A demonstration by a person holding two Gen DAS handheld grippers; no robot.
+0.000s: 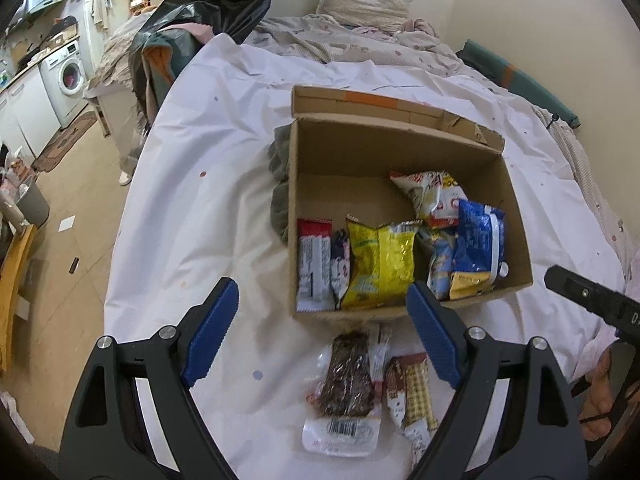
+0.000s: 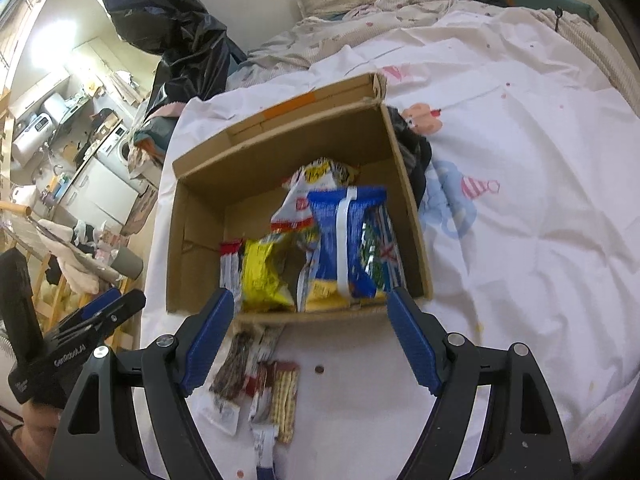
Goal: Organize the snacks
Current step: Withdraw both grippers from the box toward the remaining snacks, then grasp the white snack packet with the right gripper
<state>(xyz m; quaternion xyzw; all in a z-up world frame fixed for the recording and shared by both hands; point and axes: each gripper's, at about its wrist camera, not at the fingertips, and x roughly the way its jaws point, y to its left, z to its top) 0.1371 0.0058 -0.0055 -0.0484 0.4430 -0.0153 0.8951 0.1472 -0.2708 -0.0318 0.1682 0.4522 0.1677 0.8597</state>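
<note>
left gripper (image 1: pixel 322 322) fingers wide apart, empty, above brownie pack (image 1: pixel 348 372) on bed | right gripper (image 2: pixel 310 330) same, idle | cardboard box (image 1: pixel 520 248) open beside loose packs for loading

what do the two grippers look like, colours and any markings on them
Both match: the left gripper and right gripper have black plastic linkage arms with triangular cut-outs and round silver pivot pins, ending in blue ribbed finger pads. Seen from the right wrist view, the left unit's black body carries white lettering that looks like "GenRobot.AI". A bare hand shows beside the right unit; no sleeve or cable is visible.
</note>
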